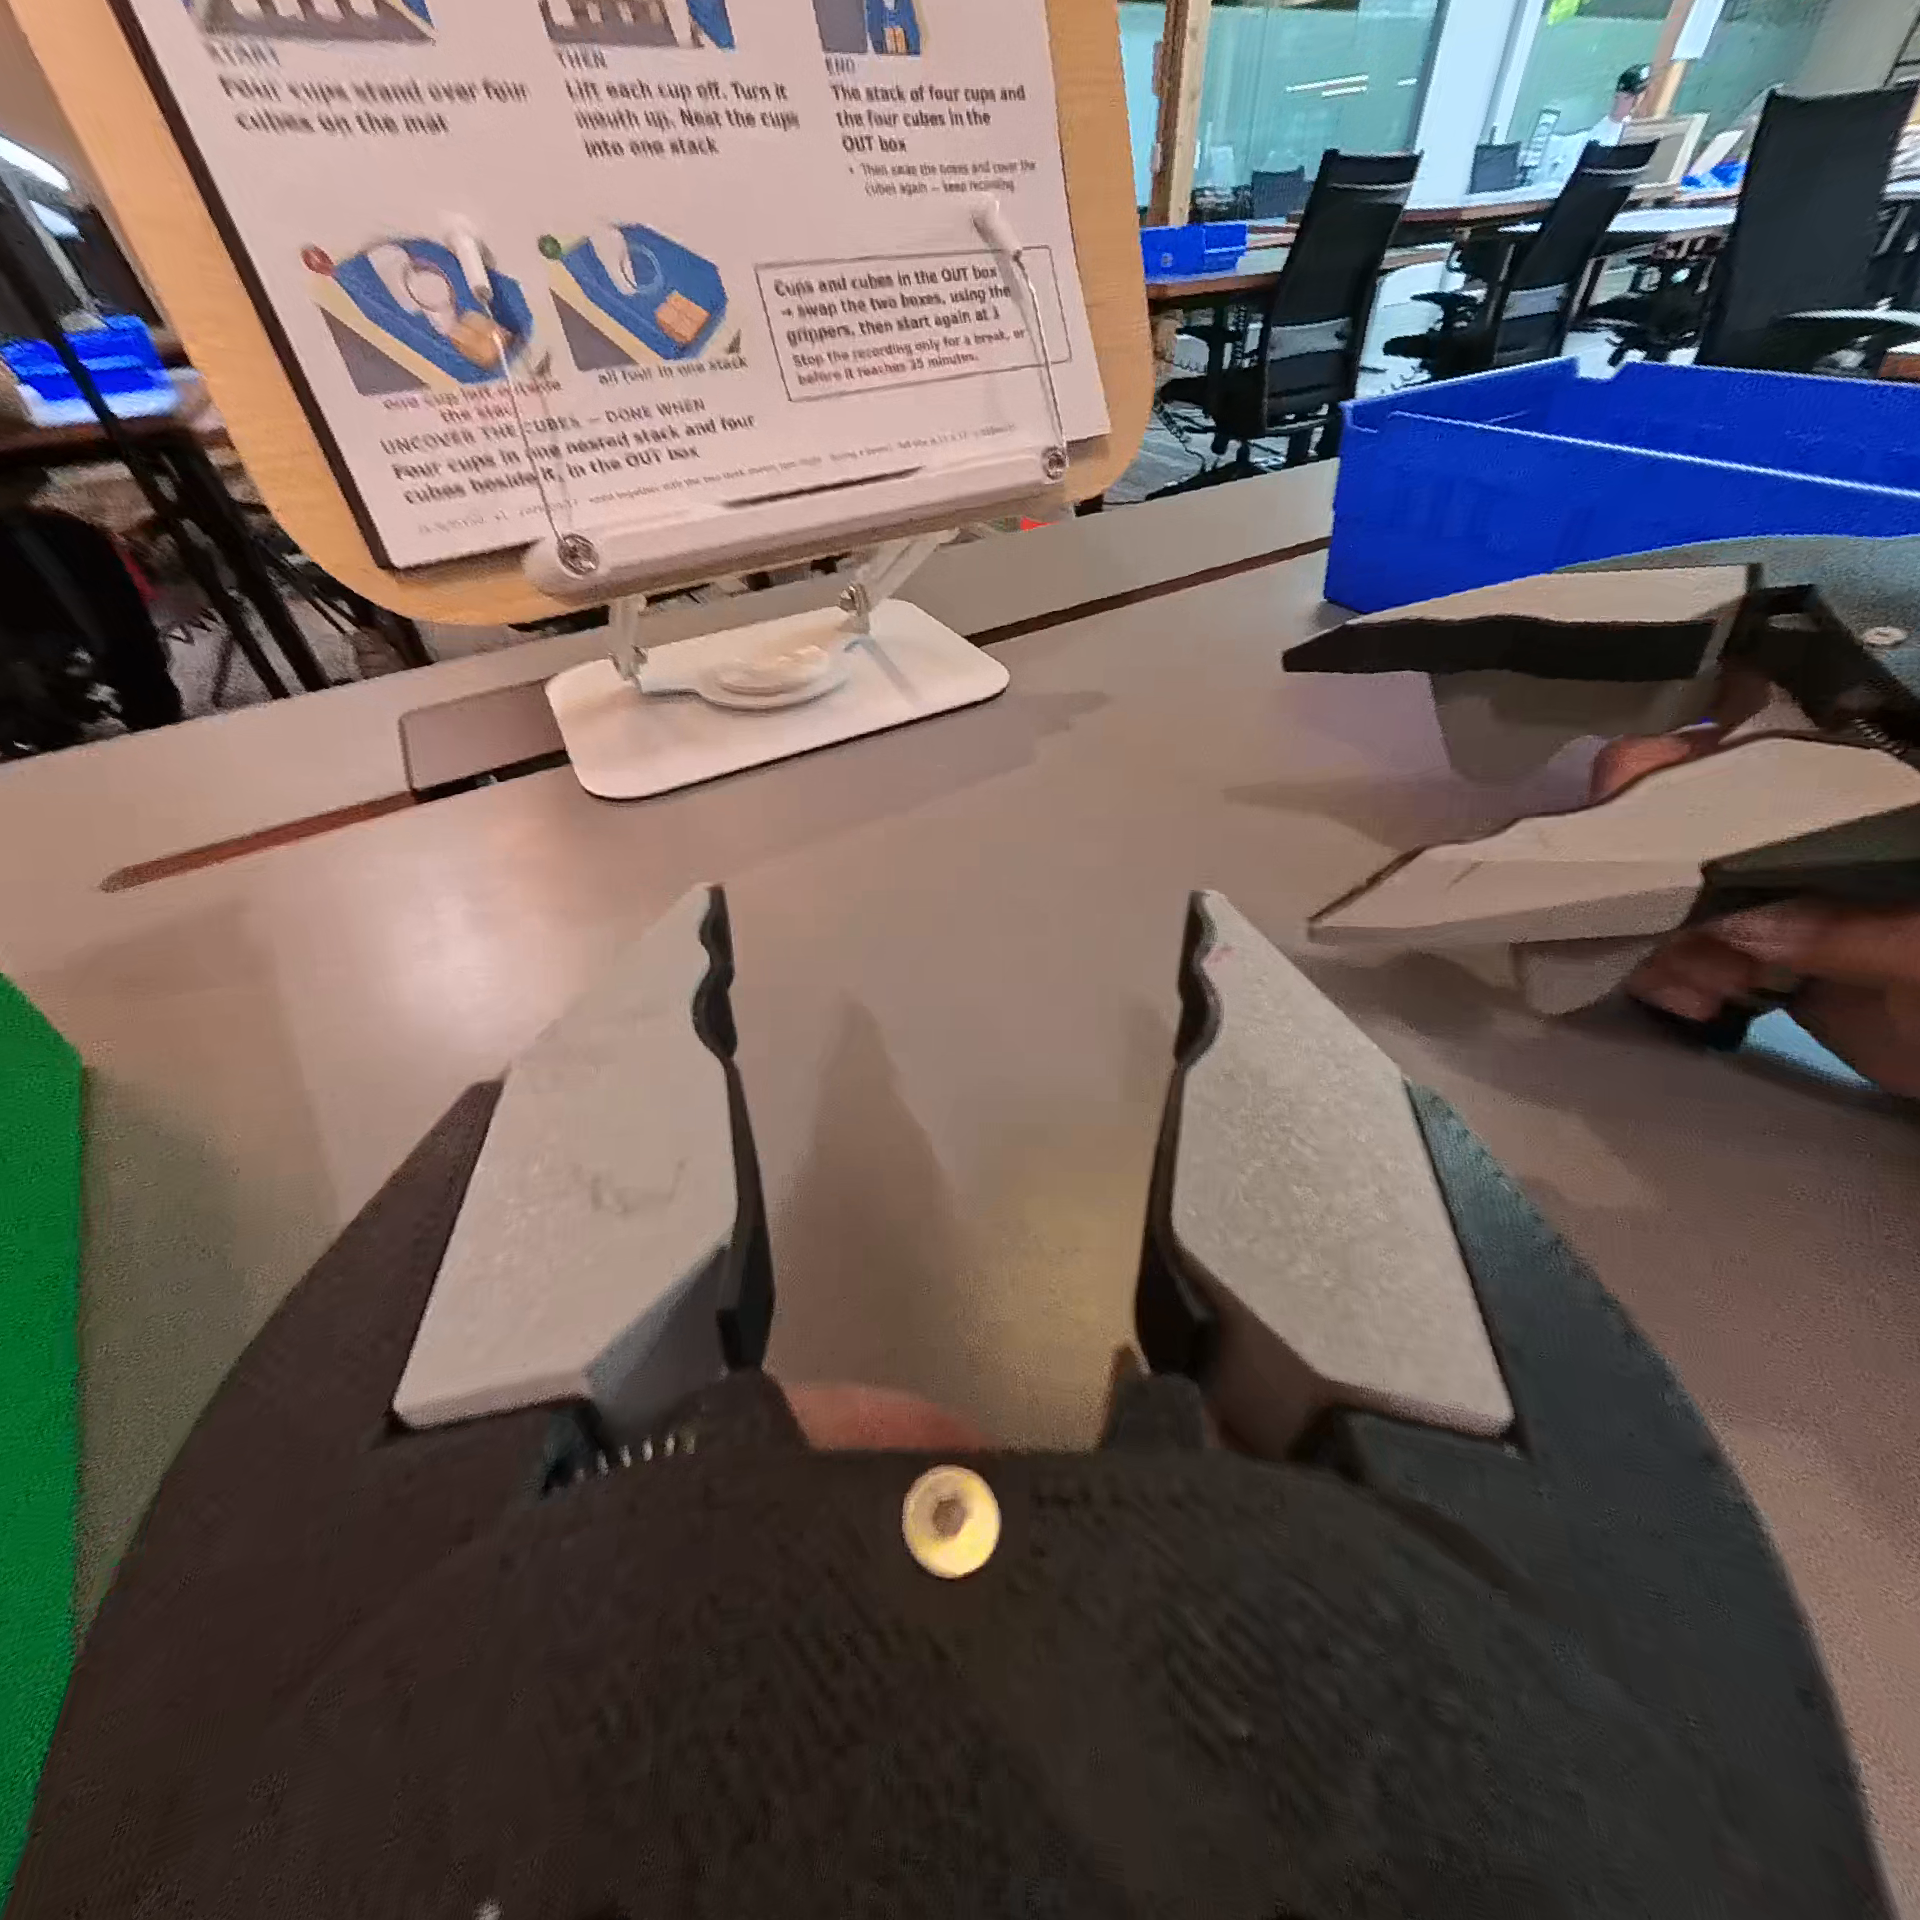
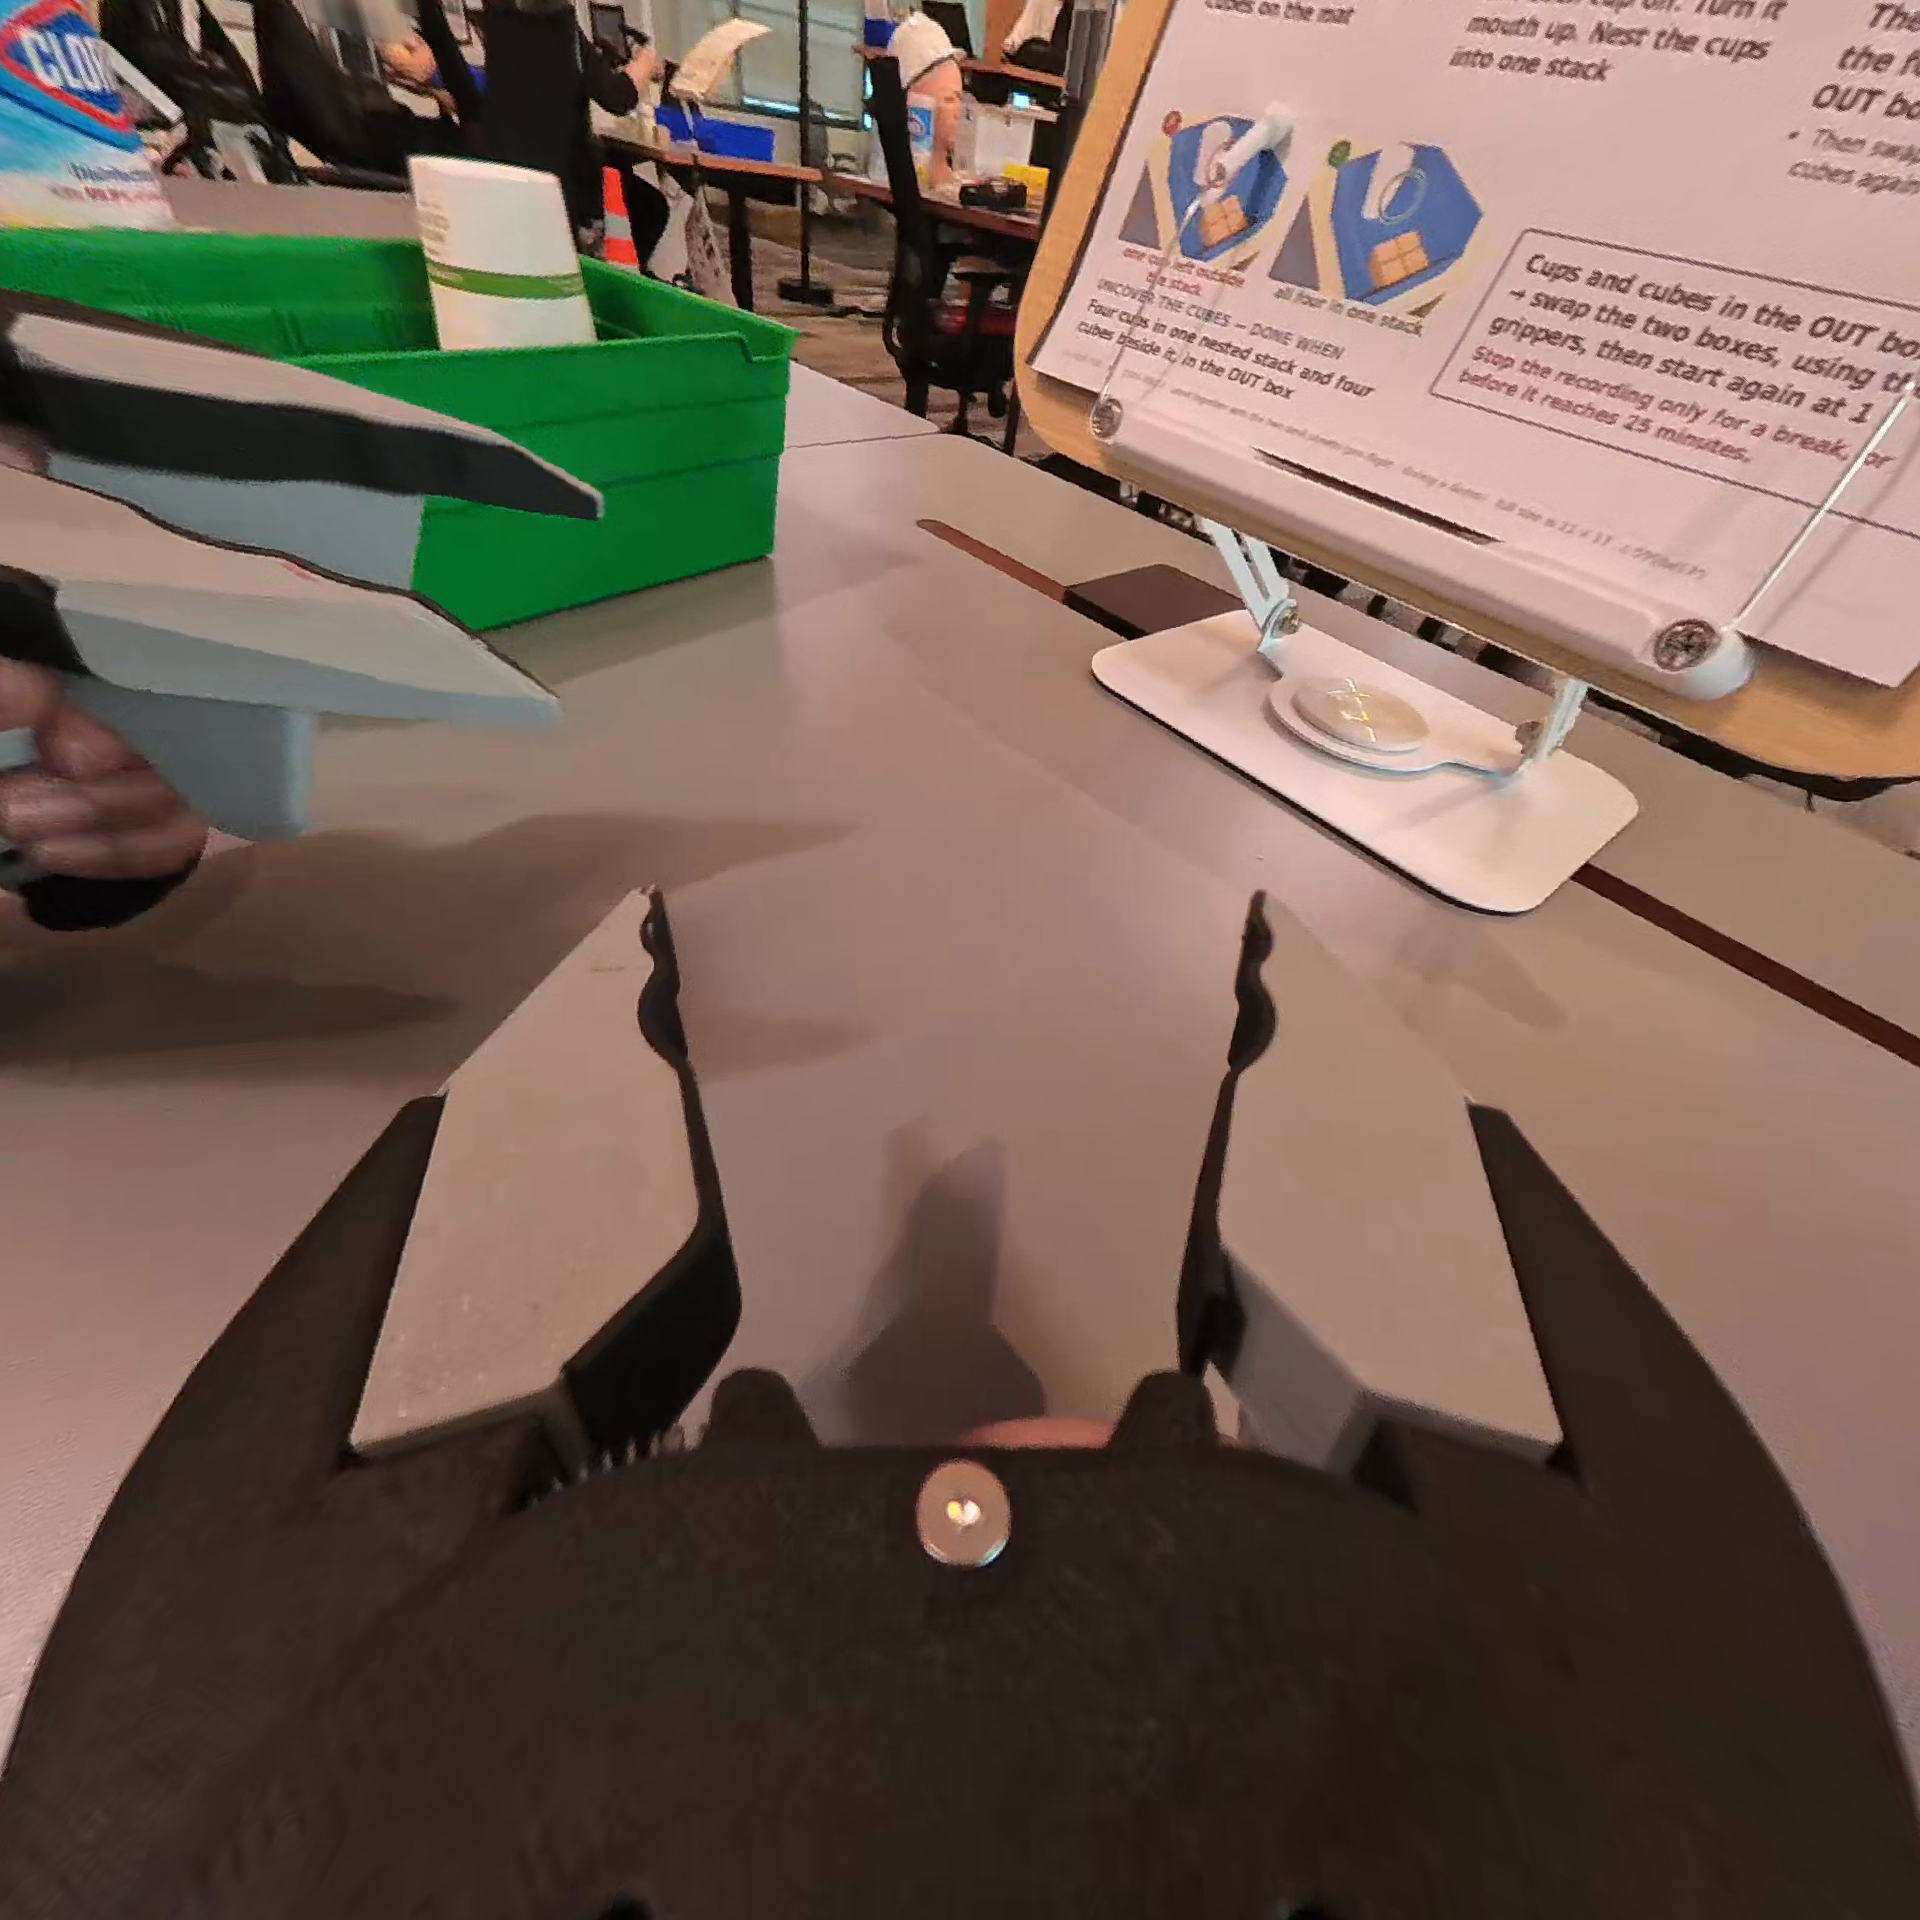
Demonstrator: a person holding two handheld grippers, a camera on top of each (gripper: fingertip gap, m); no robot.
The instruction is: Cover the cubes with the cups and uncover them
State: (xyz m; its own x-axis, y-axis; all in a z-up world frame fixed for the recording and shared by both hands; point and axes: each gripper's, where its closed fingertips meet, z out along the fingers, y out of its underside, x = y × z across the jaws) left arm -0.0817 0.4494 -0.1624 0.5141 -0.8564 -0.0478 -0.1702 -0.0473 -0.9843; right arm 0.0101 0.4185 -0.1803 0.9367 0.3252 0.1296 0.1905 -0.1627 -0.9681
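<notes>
My left gripper (image 1: 956,904) is open with nothing between its fingers, low over the bare grey table (image 1: 935,810). It also shows at the left of the right wrist view (image 2: 566,613), held by a hand. My right gripper (image 2: 951,904) is open and empty over the same table (image 2: 935,727). It also shows at the right of the left wrist view (image 1: 1299,790). A white paper cup with a green band (image 2: 504,260) stands inside the green bin (image 2: 623,436) at the back left. No cubes are in view.
A blue bin (image 1: 1621,488) stands at the back right in the left wrist view. An instruction sheet on a white stand (image 1: 769,686) is at the table's back middle, and shows in the right wrist view (image 2: 1371,758). The green bin's edge (image 1: 36,1351) is at my left.
</notes>
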